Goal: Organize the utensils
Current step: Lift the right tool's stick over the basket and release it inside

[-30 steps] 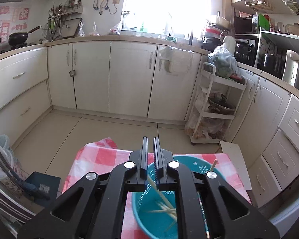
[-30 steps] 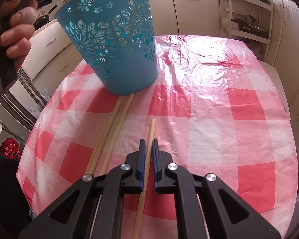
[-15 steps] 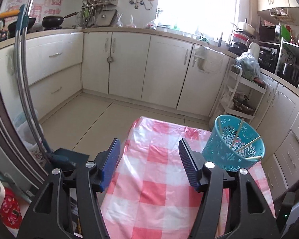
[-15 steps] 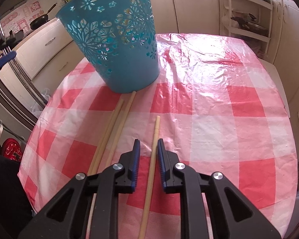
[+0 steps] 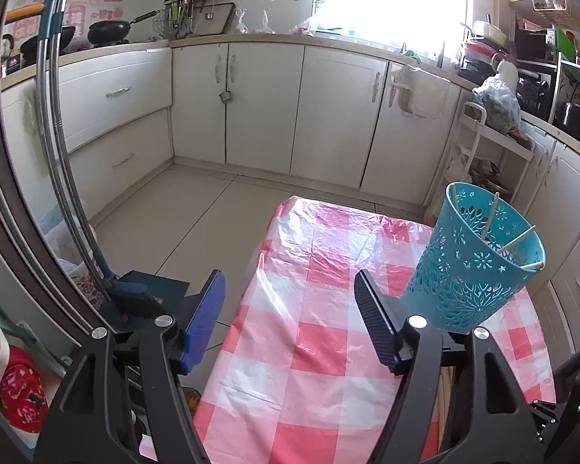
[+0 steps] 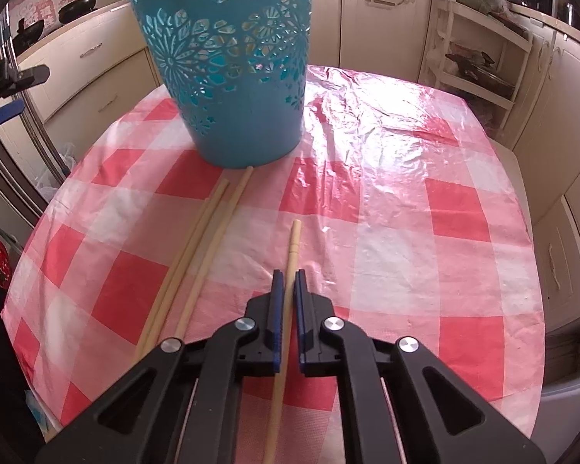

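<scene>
Currently the right gripper is pressed together on a single chopstick lying on the red-and-white checked tablecloth; its jaws have just been closing, and the stick runs between the blue pads with its tip projecting toward the far side. Two further loose chopsticks lie side by side to the left of the clamped one, their far ends close to the foot of the teal cut-out basket. The left gripper has just been opening, its jaws spread wide with nothing between them, above the near left part of the table. The basket stands to its right and contains several chopsticks.
</scene>
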`<state>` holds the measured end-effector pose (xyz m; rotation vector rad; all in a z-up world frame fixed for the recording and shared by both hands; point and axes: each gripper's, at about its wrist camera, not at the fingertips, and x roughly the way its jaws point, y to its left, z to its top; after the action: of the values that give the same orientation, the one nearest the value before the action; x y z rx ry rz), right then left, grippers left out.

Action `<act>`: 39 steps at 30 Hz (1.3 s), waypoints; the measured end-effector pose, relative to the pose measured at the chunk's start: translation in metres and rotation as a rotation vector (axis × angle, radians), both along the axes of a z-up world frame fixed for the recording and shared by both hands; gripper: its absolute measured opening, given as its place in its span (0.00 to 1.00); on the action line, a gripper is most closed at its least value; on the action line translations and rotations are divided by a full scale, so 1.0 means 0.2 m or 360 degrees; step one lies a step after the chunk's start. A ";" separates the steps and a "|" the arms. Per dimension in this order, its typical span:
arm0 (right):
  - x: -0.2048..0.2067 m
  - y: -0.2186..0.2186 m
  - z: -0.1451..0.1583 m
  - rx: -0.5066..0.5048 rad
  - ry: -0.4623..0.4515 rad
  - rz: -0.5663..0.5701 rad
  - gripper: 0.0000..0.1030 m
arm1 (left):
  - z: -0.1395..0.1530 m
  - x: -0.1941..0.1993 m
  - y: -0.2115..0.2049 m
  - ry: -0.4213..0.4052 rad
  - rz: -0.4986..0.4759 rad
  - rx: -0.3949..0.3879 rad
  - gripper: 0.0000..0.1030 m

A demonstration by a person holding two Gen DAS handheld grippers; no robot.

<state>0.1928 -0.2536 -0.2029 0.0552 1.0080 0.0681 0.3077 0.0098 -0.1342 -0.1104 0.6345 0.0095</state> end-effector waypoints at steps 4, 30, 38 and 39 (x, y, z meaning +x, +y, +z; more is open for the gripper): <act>-0.04 -0.08 0.00 0.0201 0.0032 -0.0070 0.06 | -0.02 -0.01 0.00 0.0026 -0.0005 -0.0013 0.66; -0.15 -0.14 0.58 0.0885 -0.0415 0.0063 0.06 | -0.07 0.04 -0.01 0.0109 0.0003 -0.0068 0.67; 0.02 -0.08 0.81 0.0996 -0.0603 0.0085 0.06 | -0.08 0.03 -0.02 0.0124 -0.0008 -0.0101 0.68; 0.05 -0.07 0.84 0.1002 -0.0633 0.0077 0.06 | -0.08 0.03 -0.02 0.0127 -0.0011 -0.0107 0.68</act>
<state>0.2024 -0.2680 -0.0346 0.5714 0.5591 0.4236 0.3140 0.0054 -0.1503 -0.1737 0.7151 -0.0145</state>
